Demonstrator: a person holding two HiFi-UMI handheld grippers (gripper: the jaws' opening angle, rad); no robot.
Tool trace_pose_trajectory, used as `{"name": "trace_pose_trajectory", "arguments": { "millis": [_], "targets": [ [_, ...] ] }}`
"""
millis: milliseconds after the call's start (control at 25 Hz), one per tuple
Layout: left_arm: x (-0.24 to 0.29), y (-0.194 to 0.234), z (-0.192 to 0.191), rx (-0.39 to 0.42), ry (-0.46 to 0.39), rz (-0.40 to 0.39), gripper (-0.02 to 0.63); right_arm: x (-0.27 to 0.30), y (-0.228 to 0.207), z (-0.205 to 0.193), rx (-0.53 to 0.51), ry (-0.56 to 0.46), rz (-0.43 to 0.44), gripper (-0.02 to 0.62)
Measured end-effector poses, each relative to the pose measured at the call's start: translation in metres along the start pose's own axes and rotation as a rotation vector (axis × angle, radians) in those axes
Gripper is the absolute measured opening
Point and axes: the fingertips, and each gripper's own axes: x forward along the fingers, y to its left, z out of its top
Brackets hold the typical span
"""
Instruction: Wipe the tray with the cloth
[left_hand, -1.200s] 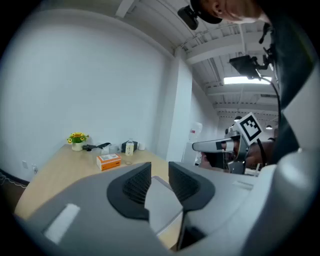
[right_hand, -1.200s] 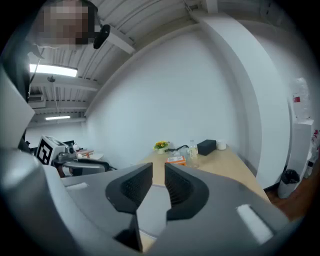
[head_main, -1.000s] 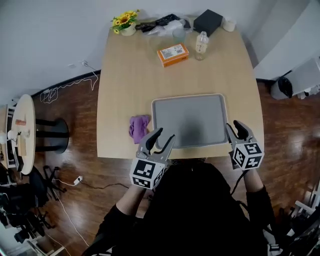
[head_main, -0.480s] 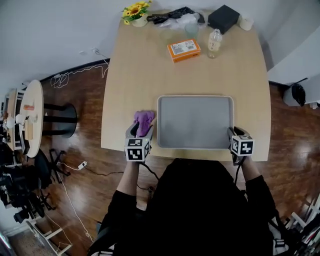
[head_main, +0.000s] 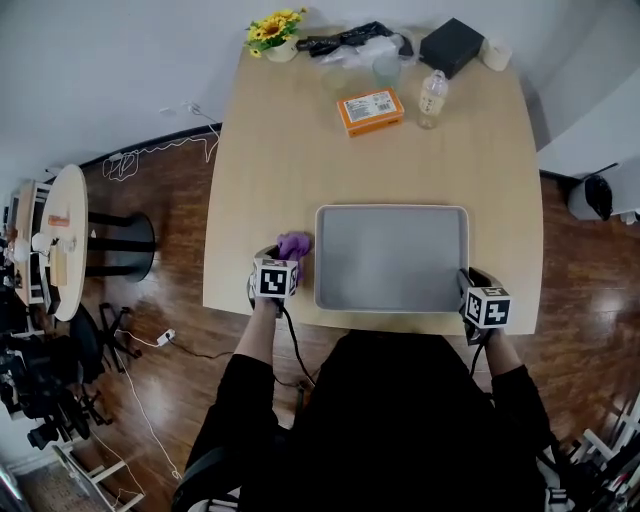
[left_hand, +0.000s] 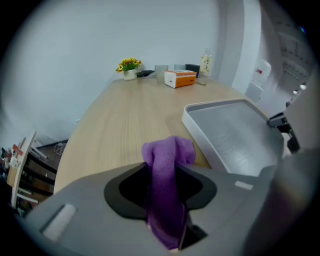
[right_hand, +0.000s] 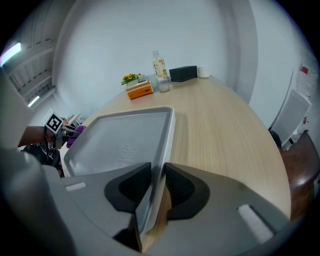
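Clutter at top (box (head_main: 371, 111), bottle (head_main: 432, 98), flowers (head_main: 275, 30)) sits well apart from tray (head_main: 392, 258). Earlier open beside cloth (head_main: 294, 244), left gripper (left_hand: 165, 172) closes on it; right gripper (right_hand: 155, 185) closes, seemingly pinching tray's rim.

The tray (head_main: 391, 209) lies on the tabletop (head_main: 290, 150) (near edge), cloth (head_main: 294, 243) just left, box (head_main: 370, 111) and bottle (head_main: 432, 98) behind.

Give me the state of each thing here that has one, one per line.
left gripper: jaws closing, pinching the cloth
right gripper: jaws closing on the rim of the tray
cloth: bunched up
tray: empty, flat on the table
bottle: upright
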Motion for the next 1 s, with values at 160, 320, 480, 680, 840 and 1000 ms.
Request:
{"name": "trace_pose_trajectory", "arguments": {
  "millis": [160, 320, 480, 680, 840, 1000],
  "targets": [
    [-0.022, -0.018, 0.03, 0.076, -0.059, -0.021, 0.107, 0.0, 0.0, 0.001, 0.011, -0.011, 0.001, 0.094],
    [-0.038, -0.048, 0.093, 0.109, -0.189, -0.079, 0.11, 0.0, -0.001, 0.0, 0.018, -0.02, -0.006, 0.095],
    [0.008, -0.07, 0.111, 0.257, -0.116, -0.076, 0.115, 0.002, 0.002, 0.0, 0.025, -0.026, -0.007, 0.095],
    [0.028, -0.097, 0.11, 0.442, -0.017, -0.031, 0.121, 0.001, 0.007, 0.0, 0.03, -0.031, 0.0, 0.095],
    [0.039, -0.167, 0.129, 0.578, -0.042, -0.125, 0.12, -0.001, 0.006, 0.002, 0.033, -0.05, 0.005, 0.095],
    [0.049, -0.251, 0.157, 0.66, -0.05, -0.246, 0.12, -0.001, 0.005, 0.002, 0.028, -0.063, 0.025, 0.095]
  ]
}}
